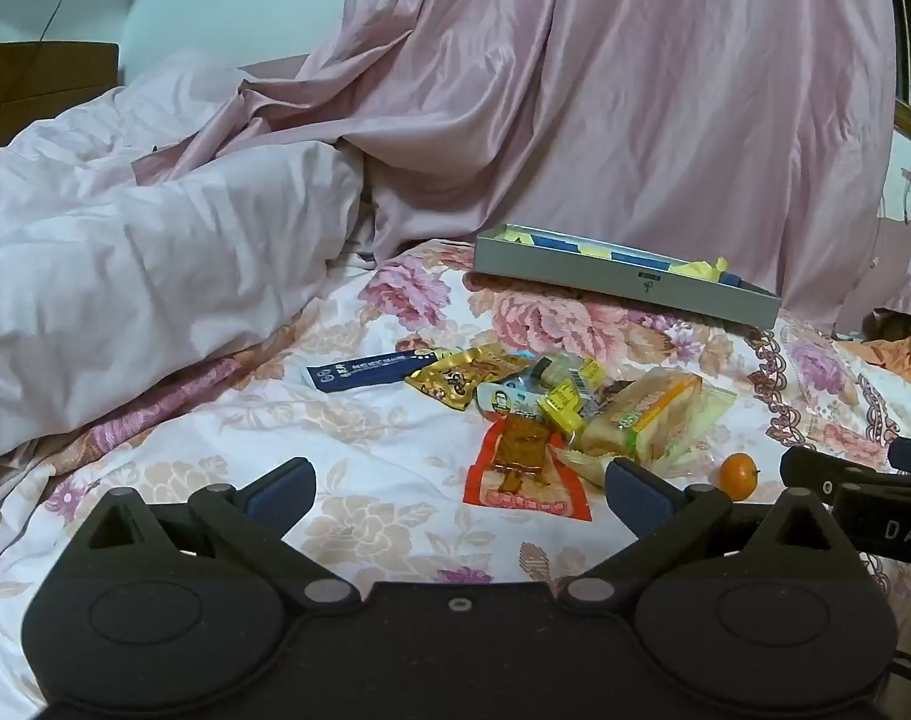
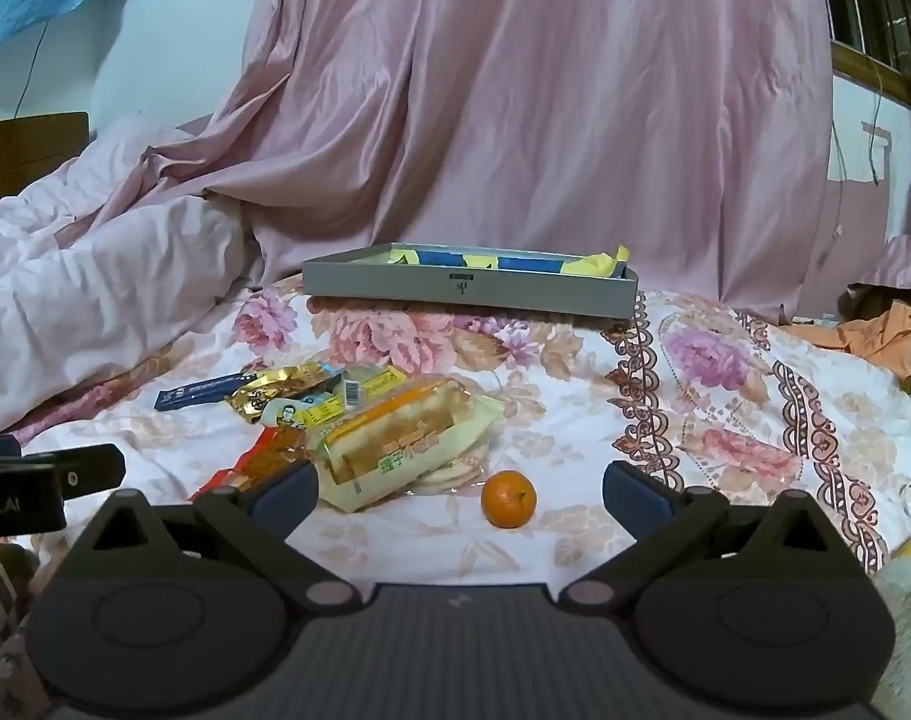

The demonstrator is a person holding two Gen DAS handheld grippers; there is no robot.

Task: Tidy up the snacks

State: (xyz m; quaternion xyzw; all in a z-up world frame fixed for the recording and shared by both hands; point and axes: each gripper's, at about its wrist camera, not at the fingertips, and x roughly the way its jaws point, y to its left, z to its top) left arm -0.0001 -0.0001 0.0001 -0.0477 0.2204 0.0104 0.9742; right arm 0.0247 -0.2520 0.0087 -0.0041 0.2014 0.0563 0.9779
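Snack packets (image 1: pixel 533 408) lie heaped at the middle of a floral-sheeted bed (image 2: pixel 725 396) — a wrapped bread loaf (image 2: pixel 395 438) on top, a small orange (image 2: pixel 508 498) just beside it — while a shallow grey box (image 2: pixel 467 285), apparently their destination, waits toward the far side against a draped pink curtain (image 2: pixel 545 120). Both tongs hover low over the near edge, level and pointed at the pile: the left tongs (image 1: pixel 460 487) splayed and empty over a red packet (image 1: pixel 524 474), the right tongs (image 2: pixel 460 489) likewise released — framing the orange.
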